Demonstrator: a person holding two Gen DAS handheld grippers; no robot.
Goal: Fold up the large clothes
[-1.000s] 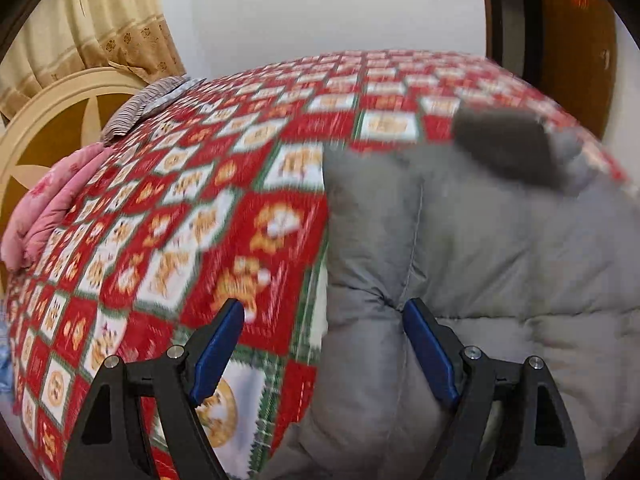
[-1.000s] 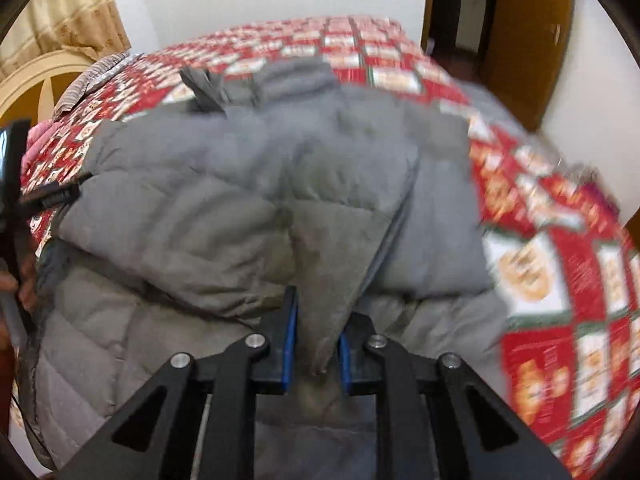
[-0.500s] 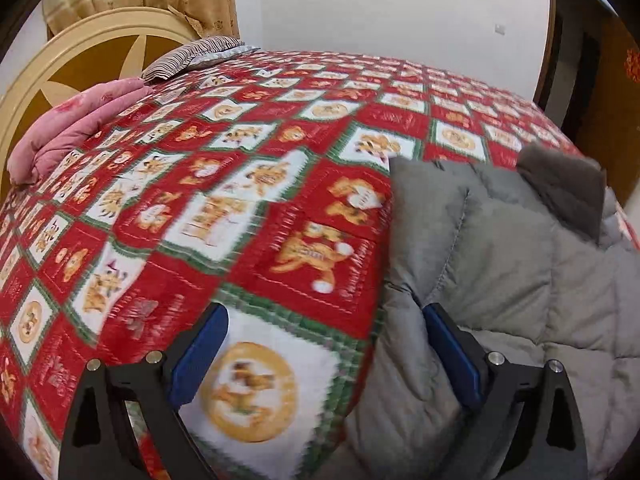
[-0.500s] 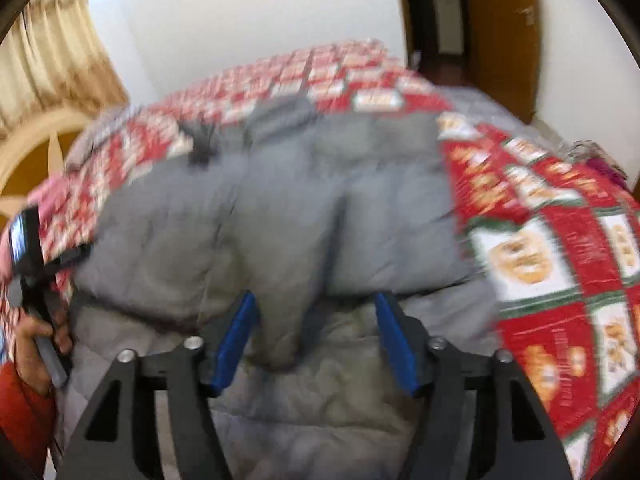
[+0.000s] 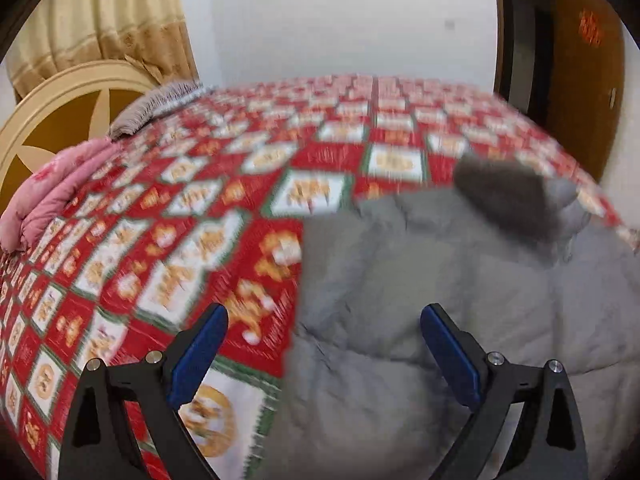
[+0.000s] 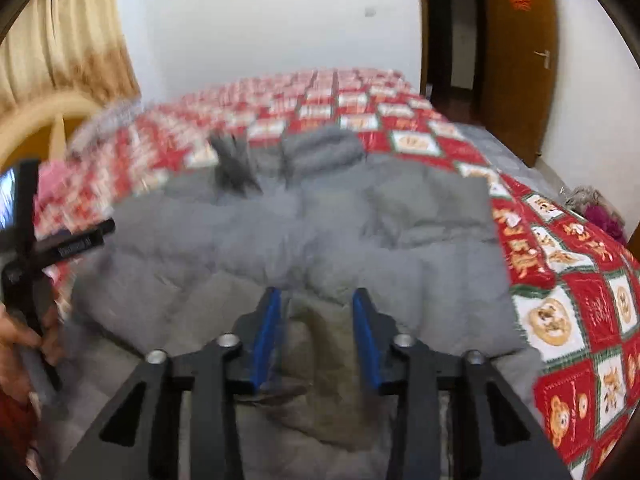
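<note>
on the bed, a grey puffer jacket (image 6: 304,240) lies spread over the red patterned bedspread (image 5: 180,220), its collar end toward the far side and its hem end nearest both cameras

left wrist view: left gripper (image 5: 322,322) has its jaws spread wide, nothing between the pads. the jacket's left edge runs down roughly between the two fingers; the right-side blue pad (image 5: 448,354) sits over grey fabric, the other over bedspread. cannot tell whether either pad touches cloth. dark grey hood or collar piece (image 5: 504,196) sits at the jacket's far end. frame is motion-blurred

right wrist view: right gripper (image 6: 316,332) has its jaws parted, narrower than the left pair, with a fold of the jacket's darker lining between the pads; fabric is not visibly pinched, small gaps show on both sides. the left gripper's black frame shows at the left edge, held in a hand (image 6: 18,336)

beyond the jacket: pink quilt (image 5: 52,196) and striped pillow (image 5: 156,106) by the round headboard (image 5: 60,100), curtain (image 5: 108,20) above, brown door (image 6: 516,56) on the right

versus one second ago: the right jaws were then clamped on a raised flap of the jacket; half a second ago they stood wide apart, and now they are part-way in again with the flap lying down flat. the left gripper was spread in all three moments, and its view has swung back toward the jacket after showing mostly bedspread
</note>
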